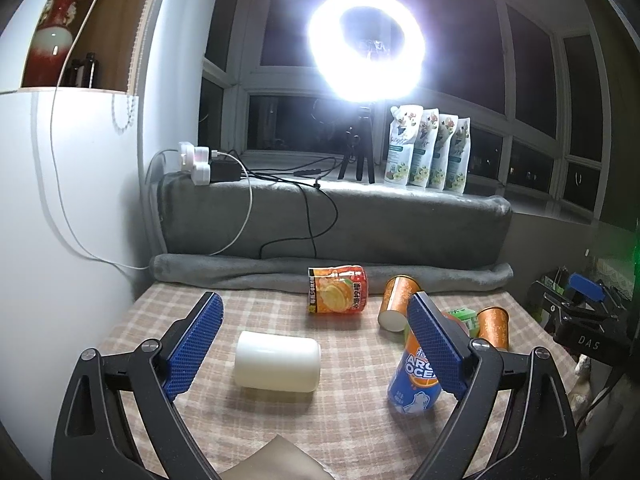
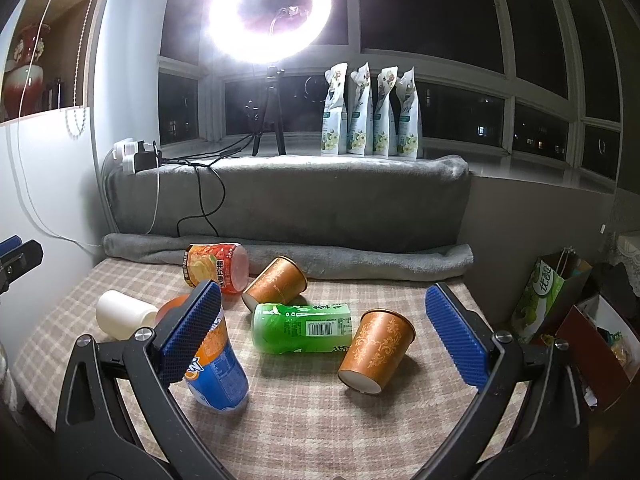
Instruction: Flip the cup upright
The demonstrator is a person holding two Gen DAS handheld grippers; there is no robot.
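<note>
I work over a beige checked tablecloth [image 2: 320, 420] at night, a ring light [image 2: 270, 10] blazing on the sill above a grey blanket [image 2: 320, 208]. My right gripper [image 2: 324, 334] is spread wide, empty, with an orange patterned paper cup [image 2: 374, 352] on its side between its blue pads, beside a green bottle [image 2: 300, 330]. My left gripper [image 1: 318, 344] also gapes, framing a toppled white cup [image 1: 278, 366].
</note>
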